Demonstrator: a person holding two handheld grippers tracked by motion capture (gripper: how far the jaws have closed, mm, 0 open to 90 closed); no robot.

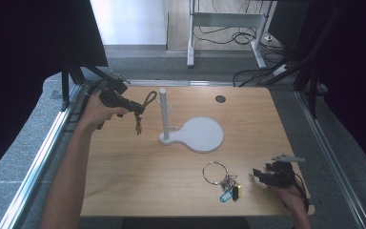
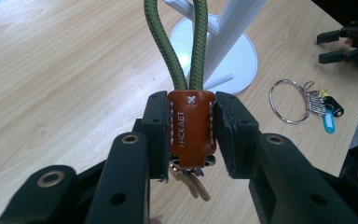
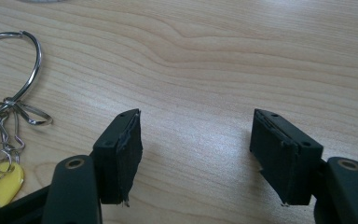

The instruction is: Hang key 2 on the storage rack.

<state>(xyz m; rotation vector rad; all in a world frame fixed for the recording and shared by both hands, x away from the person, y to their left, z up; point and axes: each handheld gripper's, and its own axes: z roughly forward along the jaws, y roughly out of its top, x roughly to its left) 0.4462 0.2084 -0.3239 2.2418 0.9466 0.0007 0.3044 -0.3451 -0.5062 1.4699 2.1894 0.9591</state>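
Left gripper view: keychain (image 2: 191, 128) stands lengthwise, green loop toward the stand (image 2: 235, 18).

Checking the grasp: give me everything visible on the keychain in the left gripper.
The keychain has a green braided cord loop rising from a brown, white-stitched leather tab stamped with lettering; metal keys hang beneath. The left gripper is shut on the tab, its pads pressing both side edges. It hangs in the air above the table, loop toward the white stand; contact with the stand is unclear.

The keychain tab (image 2: 191, 128) between the left gripper's (image 2: 191, 135) matt black pads is smooth brown leather with white stitching. Its green cord loop (image 2: 186, 42) looks woven. Beyond stands a smooth white plastic stand (image 2: 223, 56) on pale, grainy wood table (image 2: 65, 84).
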